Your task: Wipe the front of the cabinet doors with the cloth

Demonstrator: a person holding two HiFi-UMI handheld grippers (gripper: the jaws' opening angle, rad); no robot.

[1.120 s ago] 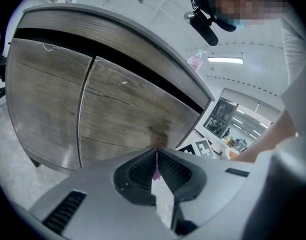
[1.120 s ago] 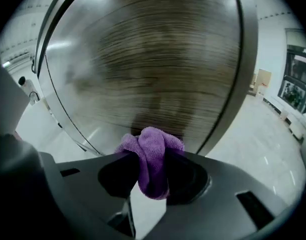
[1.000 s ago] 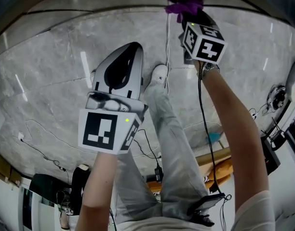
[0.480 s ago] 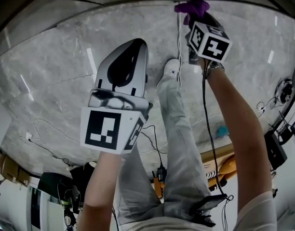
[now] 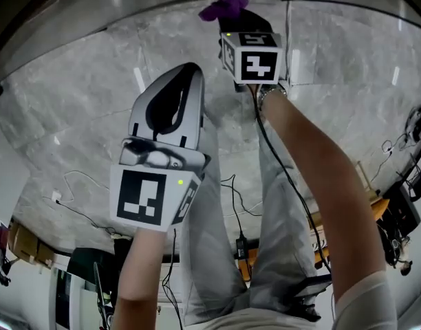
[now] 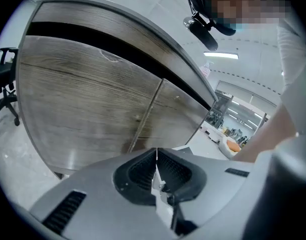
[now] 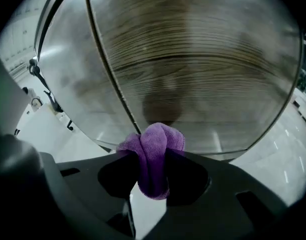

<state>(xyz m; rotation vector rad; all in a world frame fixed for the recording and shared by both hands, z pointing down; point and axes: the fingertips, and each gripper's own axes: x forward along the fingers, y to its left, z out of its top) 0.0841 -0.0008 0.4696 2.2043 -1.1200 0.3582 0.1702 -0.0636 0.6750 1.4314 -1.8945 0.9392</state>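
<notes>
Nearest me, my left gripper [image 6: 156,158] has its jaws pressed together with nothing between them, and it sits short of the wooden cabinet doors [image 6: 93,99]. Further out, my right gripper [image 7: 152,160] is clamped on the purple cloth [image 7: 154,136], which bulges ahead of the jaws. Just beyond the cloth is a door front, beside the seam [image 7: 110,79] between the doors. I cannot tell whether the cloth touches it.
</notes>
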